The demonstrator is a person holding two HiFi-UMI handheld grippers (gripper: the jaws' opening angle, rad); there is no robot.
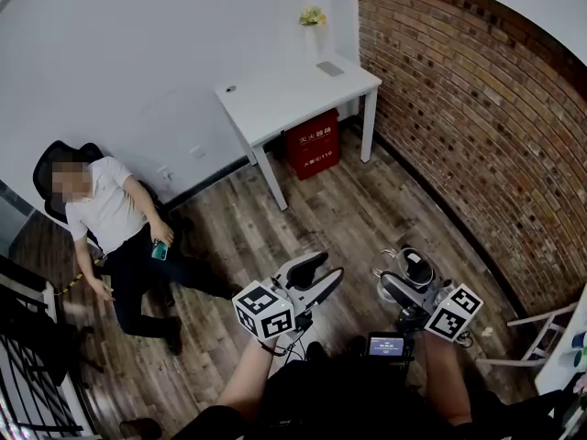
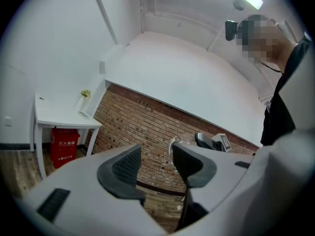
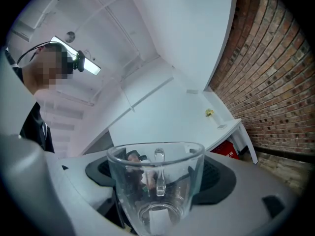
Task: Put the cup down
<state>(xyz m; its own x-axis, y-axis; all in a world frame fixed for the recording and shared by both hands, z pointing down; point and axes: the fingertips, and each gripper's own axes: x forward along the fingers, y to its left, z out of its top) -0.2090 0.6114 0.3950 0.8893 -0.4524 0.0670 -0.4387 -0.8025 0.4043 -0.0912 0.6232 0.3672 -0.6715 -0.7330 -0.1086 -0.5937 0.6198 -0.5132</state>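
A clear glass cup with a handle stands upright between the dark pads of my right gripper, which is shut on it. In the head view the cup is held low above the wooden floor, at the tip of the right gripper. My left gripper hangs beside it to the left, open with nothing between its fingers. From the left gripper view, its two grey jaws stand apart, and the cup's rim shows beyond them.
A white table stands against the far wall with a small vase of flowers on it and a red box under it. A person sits in a chair at the left. A brick wall runs along the right.
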